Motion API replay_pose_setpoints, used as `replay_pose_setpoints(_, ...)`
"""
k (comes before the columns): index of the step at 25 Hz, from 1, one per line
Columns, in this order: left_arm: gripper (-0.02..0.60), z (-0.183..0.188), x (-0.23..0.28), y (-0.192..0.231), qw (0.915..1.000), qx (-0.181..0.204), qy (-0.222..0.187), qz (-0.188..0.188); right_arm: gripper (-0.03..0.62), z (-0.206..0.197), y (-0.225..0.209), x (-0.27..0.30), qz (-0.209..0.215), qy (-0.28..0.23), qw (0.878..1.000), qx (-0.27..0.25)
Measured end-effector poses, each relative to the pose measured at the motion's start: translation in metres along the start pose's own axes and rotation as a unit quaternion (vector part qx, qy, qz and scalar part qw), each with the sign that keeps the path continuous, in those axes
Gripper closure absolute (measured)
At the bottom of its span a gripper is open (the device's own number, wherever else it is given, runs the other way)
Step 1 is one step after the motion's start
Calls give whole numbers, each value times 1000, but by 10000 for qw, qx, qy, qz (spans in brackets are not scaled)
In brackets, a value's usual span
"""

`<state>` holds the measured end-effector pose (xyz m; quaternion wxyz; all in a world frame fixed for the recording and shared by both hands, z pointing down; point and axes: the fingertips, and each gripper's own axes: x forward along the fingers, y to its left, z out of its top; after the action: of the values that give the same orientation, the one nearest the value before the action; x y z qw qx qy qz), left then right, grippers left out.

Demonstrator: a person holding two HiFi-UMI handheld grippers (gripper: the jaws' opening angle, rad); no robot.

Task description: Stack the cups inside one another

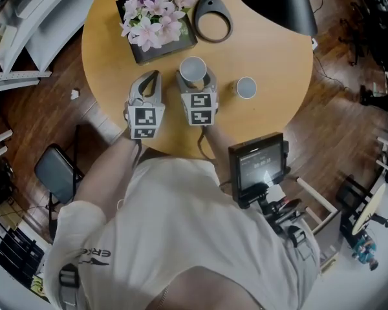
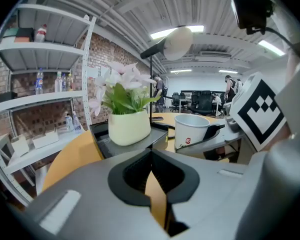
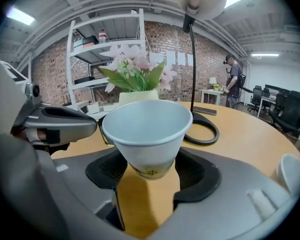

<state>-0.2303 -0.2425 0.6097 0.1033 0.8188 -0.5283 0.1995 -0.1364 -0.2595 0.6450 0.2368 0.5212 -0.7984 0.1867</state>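
Note:
A white paper cup [image 1: 193, 71] [image 3: 147, 131] stands upright between the jaws of my right gripper [image 1: 196, 82] [image 3: 150, 173], which is shut on its lower part and holds it just above the round wooden table [image 1: 278, 63]. The same cup [image 2: 190, 130] shows at centre right in the left gripper view. My left gripper [image 1: 155, 77] [image 2: 151, 159] is right beside it on the left, shut and empty, its tips over bare tabletop. A second, smaller white cup [image 1: 246, 87] [image 3: 291, 171] stands upright on the table to the right of the held one.
A black box of pink flowers [image 1: 156, 18] sits at the table's far left. Next to it lie a desk lamp's ring base [image 1: 213, 21] and its black shade [image 1: 278, 4] overhead. A screen device [image 1: 258, 163] hangs at my chest. A chair [image 1: 55, 173] stands at left.

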Motion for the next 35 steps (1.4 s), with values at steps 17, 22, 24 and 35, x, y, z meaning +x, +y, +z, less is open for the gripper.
replay_pose_setpoints(17,580,112,-2,-82,9901,301,-1125,-782,281,73,-88,-143,-1243,-990,9873,-31)
replay_pose_setpoints(22,580,139,3,-114,9863,364,-1354,-870,282,80,-128,-184,-1519,-1207,9810,58)
replay_pose_setpoints(24,580,151,6,-126,9853,388,-1432,-850,281,78,-145,-194,-1551,-1234,9801,82)
replay_pose_setpoints(35,580,183,21,-185,9865,366,-1552,-387,281,73,-208,-214,-1081,-1357,9848,13)
